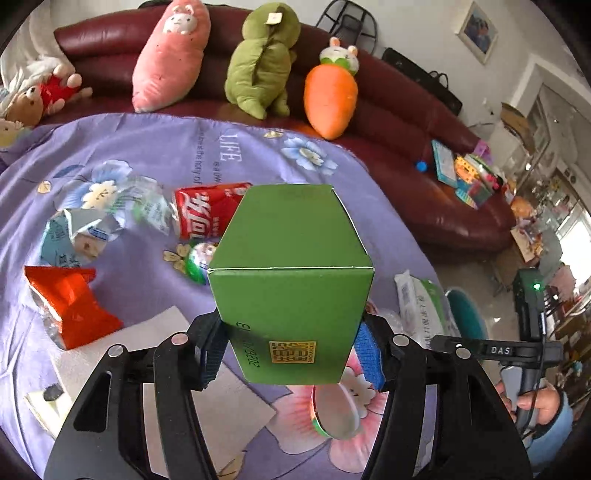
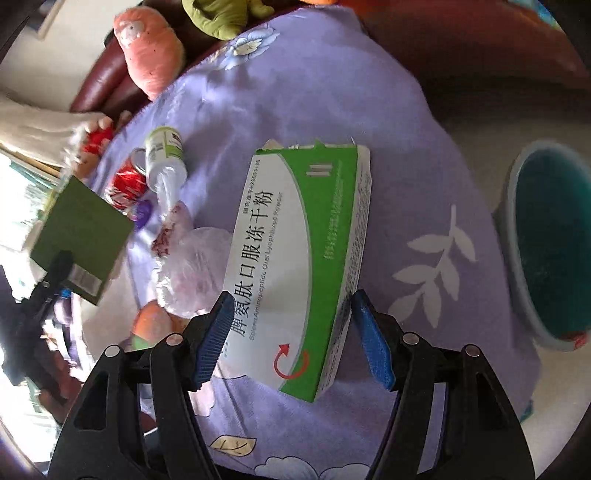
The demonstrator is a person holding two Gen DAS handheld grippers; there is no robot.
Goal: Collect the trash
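Across the purple flowered cloth (image 2: 332,92) trash lay everywhere: white-and-green medicine box (image 2: 295,258) sat between the right claw (image 2: 291,343)'s spread, non-touching pads, teal bin (image 2: 546,240) beside; left claw (image 1: 291,354) clenched a green box (image 1: 291,280), red can (image 1: 207,214) behind it.

A dark red leather sofa (image 1: 406,155) curves along the far side, plush toys (image 1: 255,59) lined on it (a pink one, a green one, an orange carrot). A framed picture (image 1: 478,31) hangs on the white wall (image 1: 417,22); daylight enters at right.
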